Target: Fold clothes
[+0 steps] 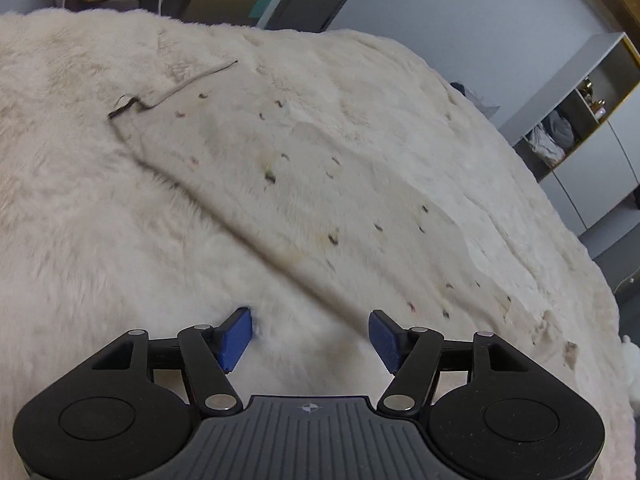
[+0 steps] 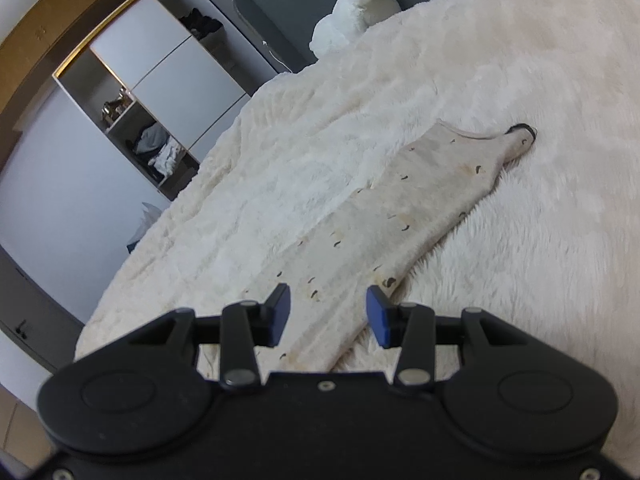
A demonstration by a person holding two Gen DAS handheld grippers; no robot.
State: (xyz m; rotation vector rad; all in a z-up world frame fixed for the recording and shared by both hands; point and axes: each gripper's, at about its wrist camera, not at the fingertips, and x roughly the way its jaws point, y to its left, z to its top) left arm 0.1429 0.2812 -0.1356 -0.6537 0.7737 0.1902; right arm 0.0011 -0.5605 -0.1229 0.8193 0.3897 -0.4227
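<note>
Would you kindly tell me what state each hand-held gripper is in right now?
Left hand-held gripper: open, nothing between its jaws.
Right hand-held gripper: open, the garment lies under it, ungripped.

I am seeing the garment (image 2: 404, 216) lying flat on the fluffy blanket (image 2: 540, 240), running away ahead of my right gripper (image 2: 328, 312); the shelf unit (image 2: 132, 120) is standing beyond the blanket's left edge.

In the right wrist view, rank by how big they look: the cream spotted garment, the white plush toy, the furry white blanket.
1. Furry white blanket, fills most of the view.
2. Cream spotted garment, a long strip lying on it.
3. White plush toy, smallest, though it sits farthest away, so its true size is unsure.
</note>
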